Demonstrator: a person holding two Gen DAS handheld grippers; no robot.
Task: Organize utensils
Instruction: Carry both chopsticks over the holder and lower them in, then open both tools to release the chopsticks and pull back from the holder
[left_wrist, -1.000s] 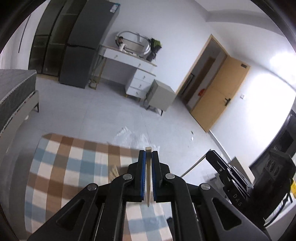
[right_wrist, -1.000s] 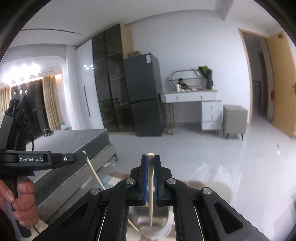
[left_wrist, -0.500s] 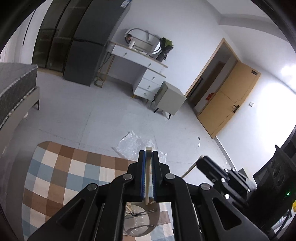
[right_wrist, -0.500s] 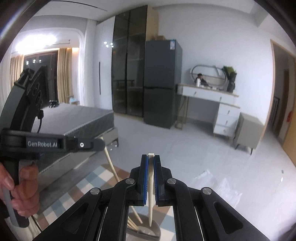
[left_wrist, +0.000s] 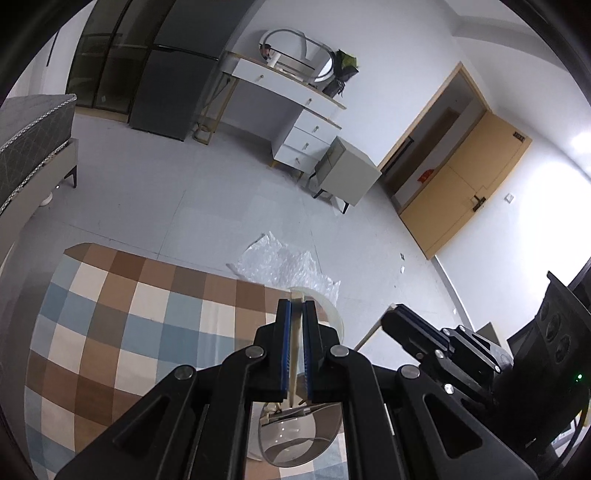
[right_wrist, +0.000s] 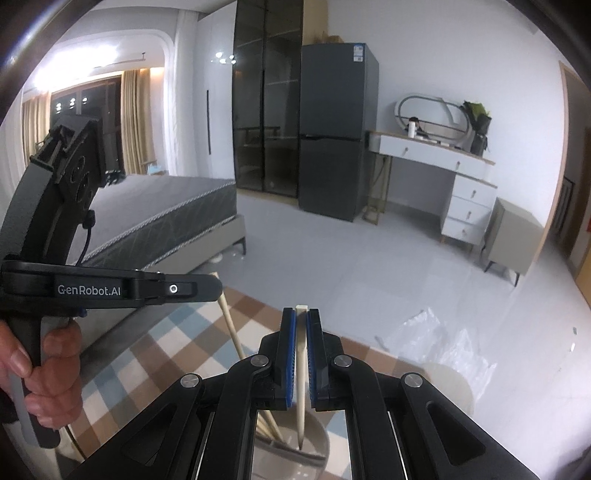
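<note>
Each gripper pinches one pale chopstick. The right gripper (right_wrist: 301, 354) has its blue pads closed on a chopstick (right_wrist: 301, 387) that hangs nearly upright, tip down inside a glass container (right_wrist: 291, 448) on the checked cloth (right_wrist: 177, 332); other sticks (right_wrist: 267, 424) lean in it. The left gripper (left_wrist: 294, 343), angled downward, is likewise clamped on its chopstick (left_wrist: 294, 354), above the same glass (left_wrist: 299, 435). A hand (right_wrist: 44, 373) grips the left tool's handle. Crumpled clear plastic (left_wrist: 284, 264) lies on the grey floor (left_wrist: 184, 192) beyond.
</note>
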